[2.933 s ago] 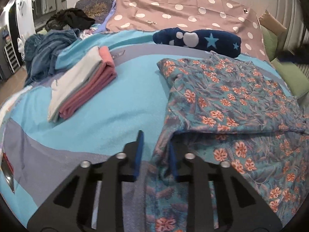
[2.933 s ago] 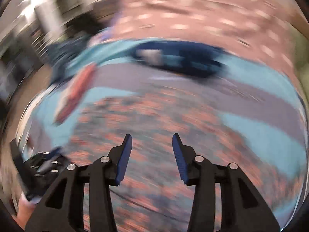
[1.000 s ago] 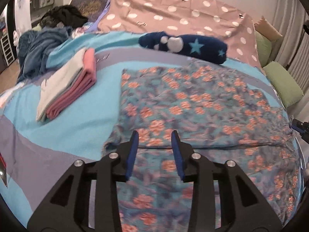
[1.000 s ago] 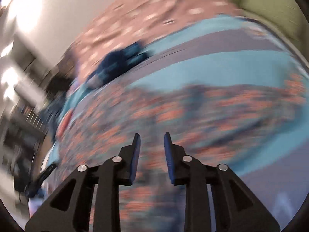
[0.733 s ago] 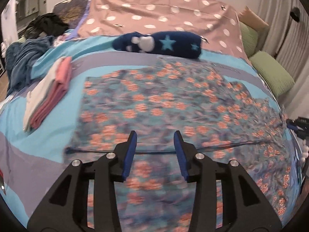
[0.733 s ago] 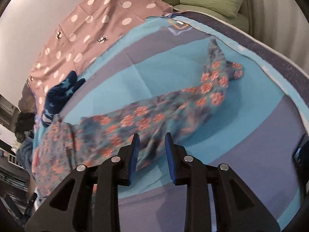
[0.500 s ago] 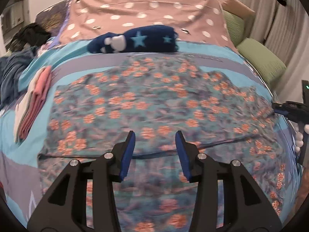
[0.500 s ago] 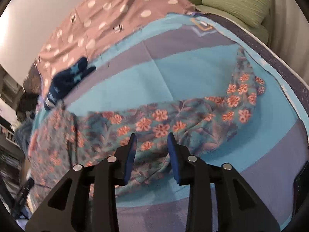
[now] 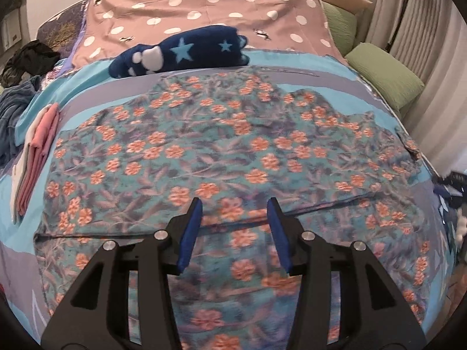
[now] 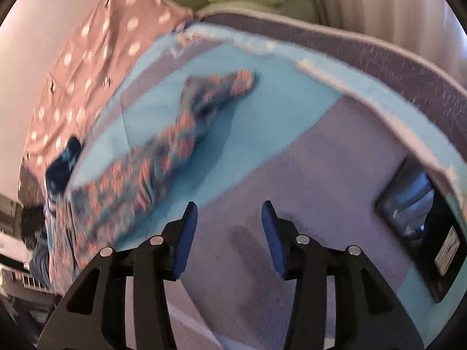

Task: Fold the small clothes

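A blue floral garment (image 9: pixel 221 145) with orange flowers lies spread across the bed, a folded edge running across it near my left gripper. My left gripper (image 9: pixel 235 213) hovers over that edge, its jaws opening with nothing pressed between the blue pads. In the right wrist view a bunched end of the same floral garment (image 10: pixel 175 143) lies up and to the left. My right gripper (image 10: pixel 229 215) is over bare grey and blue bedspread (image 10: pixel 292 157), its jaws opening and empty.
A stack of folded pink and white clothes (image 9: pixel 35 154) lies at the left. A navy star-patterned soft item (image 9: pixel 181 54) and a polka-dot pillow (image 9: pixel 204 5) are at the back. Green cushions (image 9: pixel 382 73) sit right. A dark device (image 10: pixel 423 233) lies near the bed's edge.
Both grippers have widened. The left one slid right along the garment, leaving the folded stack further left. The right one swung off the floral cloth onto bare bedspread near the bed's edge.
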Motion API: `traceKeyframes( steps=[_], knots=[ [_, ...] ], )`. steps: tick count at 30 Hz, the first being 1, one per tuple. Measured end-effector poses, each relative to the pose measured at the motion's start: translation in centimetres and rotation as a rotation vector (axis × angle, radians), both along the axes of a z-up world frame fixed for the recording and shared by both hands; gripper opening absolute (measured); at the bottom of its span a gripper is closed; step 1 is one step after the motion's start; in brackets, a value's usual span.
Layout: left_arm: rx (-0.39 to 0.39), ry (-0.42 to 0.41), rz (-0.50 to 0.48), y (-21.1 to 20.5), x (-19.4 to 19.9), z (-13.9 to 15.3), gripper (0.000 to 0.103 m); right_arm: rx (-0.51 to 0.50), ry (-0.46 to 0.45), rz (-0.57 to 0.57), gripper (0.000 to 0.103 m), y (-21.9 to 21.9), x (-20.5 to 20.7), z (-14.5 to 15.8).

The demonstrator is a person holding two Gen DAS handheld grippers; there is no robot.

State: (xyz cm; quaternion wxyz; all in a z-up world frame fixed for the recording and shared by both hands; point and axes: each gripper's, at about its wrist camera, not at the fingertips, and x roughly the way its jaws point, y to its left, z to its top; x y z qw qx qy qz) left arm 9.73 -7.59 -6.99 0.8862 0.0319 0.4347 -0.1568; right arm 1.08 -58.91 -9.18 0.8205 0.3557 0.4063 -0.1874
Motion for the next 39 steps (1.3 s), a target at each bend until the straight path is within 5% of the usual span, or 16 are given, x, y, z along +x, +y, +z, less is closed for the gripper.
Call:
traceKeyframes(
  steps=[5,9,12,15,19,23,27,30,33,39],
  knots=[
    [0.008,-0.028,-0.013,-0.6,-0.5,1.0,0.052,-0.132,-0.004,0.064,0.047,1.4,5.0,2.3],
    [0.007,-0.030,0.002,-0.2,-0.5,1.2,0.052,-0.284,0.179,0.142,0.055,4.3,10.1,0.5],
    [0.001,-0.022,0.017,0.6,-0.6,1.0,0.052,-0.310,0.268,0.059,0.054,3.5,10.3,-1.9],
    [0.004,-0.012,0.039,1.7,-0.3,0.7,0.052,-0.142,0.137,-0.051,0.007,0.9,7.7,-2.4],
    [-0.038,0.012,0.071,2.6,0.5,0.4,0.052,-0.003,-0.122,-0.084,0.006,0.6,5.4,0.0],
    [-0.091,0.015,0.075,3.1,0.8,0.5,0.052,0.151,-0.432,0.197,0.006,6.3,6.9,5.0],
    [-0.167,0.024,0.098,4.5,0.8,0.6,0.053,0.110,-0.546,0.590,0.006,16.9,9.2,8.9],
    [-0.226,0.031,0.138,6.4,0.7,0.5,0.055,-0.071,-0.489,0.862,0.009,26.2,9.5,9.1],
    [-0.267,0.041,0.180,8.4,0.5,0.3,0.056,-0.246,-0.341,1.078,0.016,33.7,9.2,6.0],
    [-0.311,0.031,0.186,10.7,0.1,0.4,0.060,-0.266,-0.201,1.089,0.028,35.2,8.3,2.4]
  ],
)
